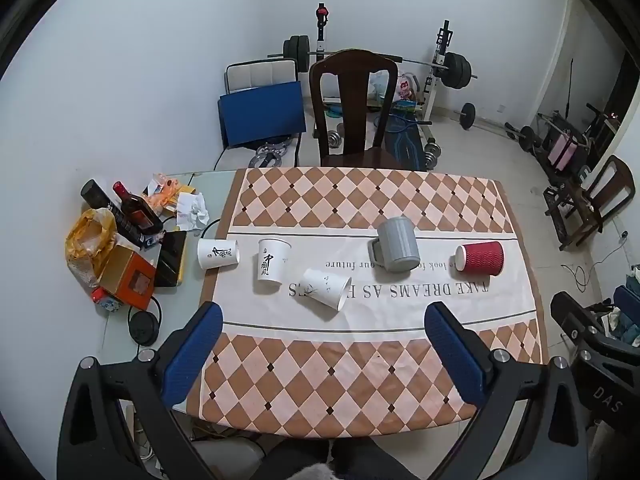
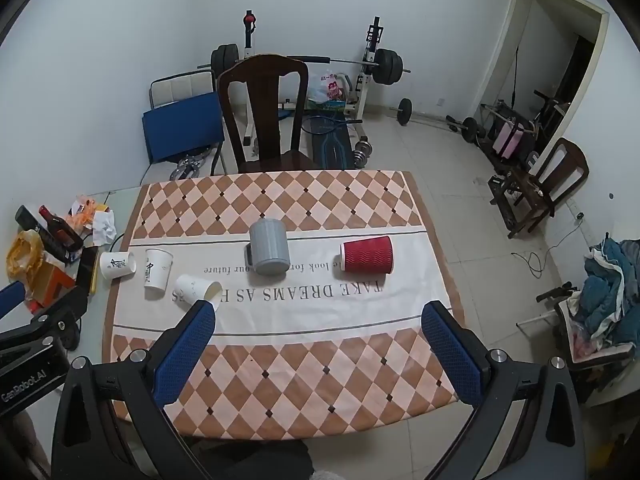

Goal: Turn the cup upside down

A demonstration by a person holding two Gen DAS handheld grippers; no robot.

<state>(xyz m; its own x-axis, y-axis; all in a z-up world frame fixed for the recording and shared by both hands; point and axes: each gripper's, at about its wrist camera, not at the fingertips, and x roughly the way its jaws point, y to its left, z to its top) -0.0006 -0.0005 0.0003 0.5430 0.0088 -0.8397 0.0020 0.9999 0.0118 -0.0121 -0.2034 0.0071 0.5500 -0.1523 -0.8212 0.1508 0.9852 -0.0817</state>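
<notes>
Several cups sit in a row on the checkered tablecloth (image 1: 360, 380). A white paper cup (image 1: 218, 253) lies on its side at the left edge. A second white paper cup (image 1: 272, 264) stands upright. A third white cup (image 1: 326, 288) lies on its side, mouth toward me. A grey mug (image 1: 396, 250) stands mouth down. A red ribbed cup (image 1: 480, 259) lies on its side. They also show in the right wrist view: white cups (image 2: 117, 265) (image 2: 157, 268) (image 2: 198, 289), grey mug (image 2: 269, 247), red cup (image 2: 368, 254). My left gripper (image 1: 323, 318) and right gripper (image 2: 318, 316) are open, empty, above the near table edge.
Clutter sits on the bare table at the left: a dark bottle (image 1: 134, 208), an orange box (image 1: 126, 276), a yellow bag (image 1: 88, 240), crumpled paper (image 1: 192, 210). A wooden chair (image 1: 354, 108) stands behind the table. Weights and a barbell rack stand by the far wall.
</notes>
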